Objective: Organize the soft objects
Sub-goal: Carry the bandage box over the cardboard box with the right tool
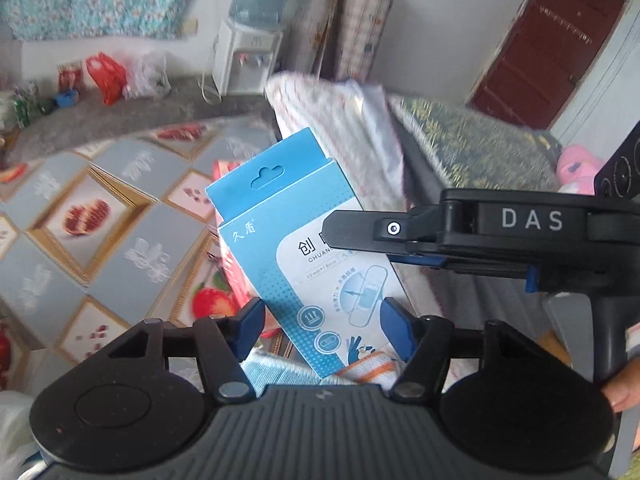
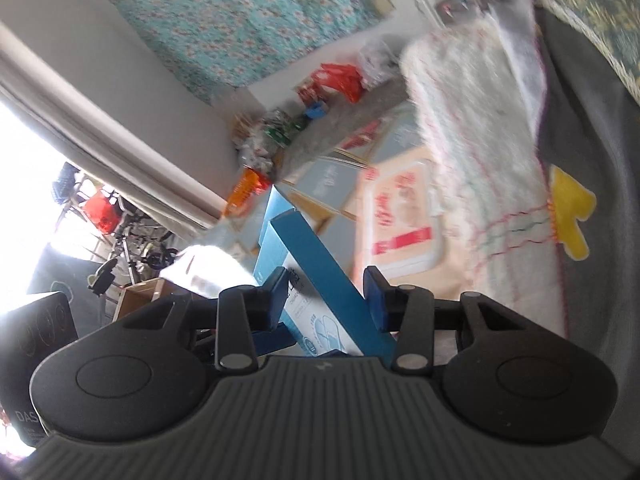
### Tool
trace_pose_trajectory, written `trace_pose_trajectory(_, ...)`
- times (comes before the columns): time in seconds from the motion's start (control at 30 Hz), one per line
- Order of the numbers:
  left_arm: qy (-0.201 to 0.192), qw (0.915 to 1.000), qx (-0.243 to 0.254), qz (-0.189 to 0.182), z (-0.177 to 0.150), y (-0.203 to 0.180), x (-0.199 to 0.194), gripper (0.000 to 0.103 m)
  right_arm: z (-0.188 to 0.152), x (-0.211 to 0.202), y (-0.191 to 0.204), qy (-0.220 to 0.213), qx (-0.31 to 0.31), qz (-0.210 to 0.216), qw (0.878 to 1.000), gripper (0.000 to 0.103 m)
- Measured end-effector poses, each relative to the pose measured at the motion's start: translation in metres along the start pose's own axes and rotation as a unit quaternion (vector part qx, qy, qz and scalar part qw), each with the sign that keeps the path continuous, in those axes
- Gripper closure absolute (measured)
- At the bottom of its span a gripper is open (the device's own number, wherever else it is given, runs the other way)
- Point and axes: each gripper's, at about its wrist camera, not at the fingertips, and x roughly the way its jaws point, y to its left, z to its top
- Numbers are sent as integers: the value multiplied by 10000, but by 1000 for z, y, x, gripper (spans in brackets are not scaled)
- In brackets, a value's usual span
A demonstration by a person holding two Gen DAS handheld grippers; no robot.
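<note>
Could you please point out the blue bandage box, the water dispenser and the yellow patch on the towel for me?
Blue bandage box point(image 1: 280, 216): left wrist view, upper front face.
Water dispenser point(image 1: 246, 60): left wrist view, white body.
Yellow patch point(image 2: 572, 216): right wrist view, its middle.

Looked like a home bedrm: patterned bedding point(image 1: 120, 216), pillow point(image 1: 472, 148), water dispenser point(image 1: 246, 56), wooden door point(image 1: 548, 48).

One blue plaster box point(image 1: 296, 248), one white towel point(image 2: 480, 152), two pillows point(image 1: 472, 148)

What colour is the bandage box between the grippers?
Blue and white bandage box, with a bandage graphic on the front; clearest in the left wrist view.
</note>
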Motion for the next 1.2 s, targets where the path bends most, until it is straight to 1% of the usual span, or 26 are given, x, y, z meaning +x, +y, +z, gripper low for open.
trace_pose_trajectory(0.1, -188, 9997, -105, 105, -6, 7, -39, 38, -7, -13, 36, -61, -183, 142, 9997, 63)
trace_pose_trajectory(0.2, -393, 9986, -183, 287, -14, 21, -82, 38, -17, -20, 77, -68, -377, 364, 9986, 63)
trace_pose_trajectory(0.27, -557, 9973, -211, 431, -21, 35, -113, 38, -26, -19, 109, -46, -506, 571, 9971, 63)
trace_pose_trajectory(0.37, -763, 9943, -335, 663, -39, 68, -159, 38, -44, -9, 160, 80, -697, 898, 9935, 63)
trace_pose_trajectory(0.47, -848, 9900, -627, 934, -58, 110, -201, 38, -67, 18, 214, 359, -837, 1236, 9882, 63)
trace_pose_trajectory(0.57, -925, 9829, -961, 1268, -81, 156, -238, 38, -93, 57, 264, 792, -871, 1522, 9813, 63)
trace_pose_trajectory(0.7, -929, 9687, -1350, 1864, -109, 216, -274, 39, -135, 128, 320, 1642, -701, 1748, 9683, 65)
trace_pose_trajectory(0.83, -665, 9569, -1707, 2252, -129, 275, -284, 38, -174, 193, 362, 2200, -444, 1712, 9593, 65)
trace_pose_trajectory(0.9, -552, 9518, -1870, 2369, -136, 302, -282, 38, -193, 223, 374, 2448, -218, 1647, 9553, 64)
trace_pose_trajectory(0.97, -466, 9484, -1970, 2441, -141, 325, -277, 38, -208, 246, 381, 2586, -10, 1530, 9538, 64)
trace_pose_trajectory(1.07, -334, 9469, -2057, 2446, -145, 349, -264, 38, -222, 277, 386, 2717, 227, 1262, 9538, 60)
trace_pose_trajectory(1.2, -161, 9476, -2078, 2420, -150, 373, -246, 39, -235, 302, 385, 2809, 337, 893, 9550, 59)
